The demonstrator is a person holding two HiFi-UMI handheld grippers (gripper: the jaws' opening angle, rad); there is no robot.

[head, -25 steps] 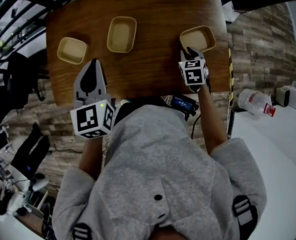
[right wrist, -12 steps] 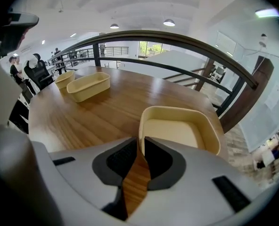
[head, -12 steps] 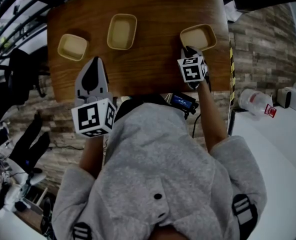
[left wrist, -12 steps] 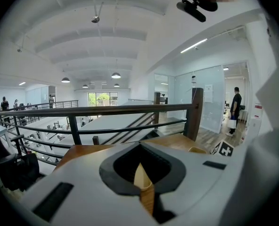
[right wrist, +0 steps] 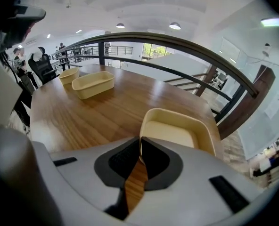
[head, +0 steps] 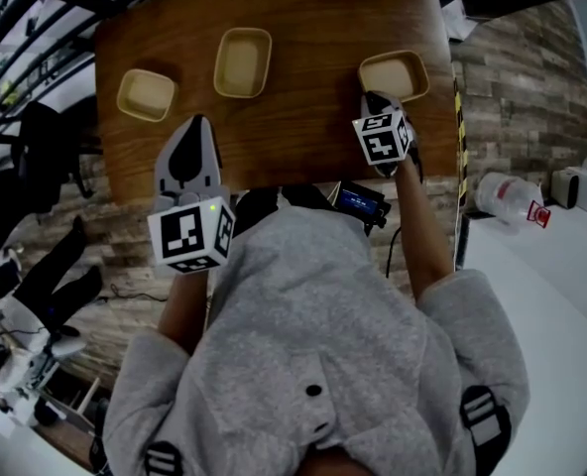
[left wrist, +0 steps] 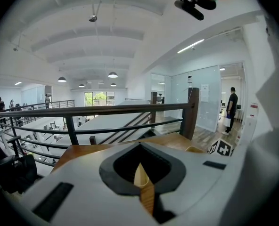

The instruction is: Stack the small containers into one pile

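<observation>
Three cream containers stand on the wooden table (head: pixel 303 117): a small one at the left (head: pixel 145 94), one in the middle (head: pixel 242 62) and one at the right (head: pixel 394 75). My right gripper (head: pixel 373 101) points steeply down at the right container's near rim. In the right gripper view its jaws (right wrist: pixel 140 142) are shut on that rim (right wrist: pixel 140 132), and the container (right wrist: pixel 175 132) lies just beyond. My left gripper (head: pixel 196 129) hovers over the table's near edge, shut and empty (left wrist: pixel 140 147). Through its gap only a cream sliver and wood show.
A small dark device (head: pixel 361 204) sits just below the table's near edge, by my right arm. A dark railing (right wrist: pixel 186 51) runs behind the table's far side. To the right, a white surface holds a plastic bottle (head: pixel 507 200).
The left gripper has drifted slightly to the right. The right gripper's marker cube has rolled a little while staying at the right container's rim. The containers have not moved.
</observation>
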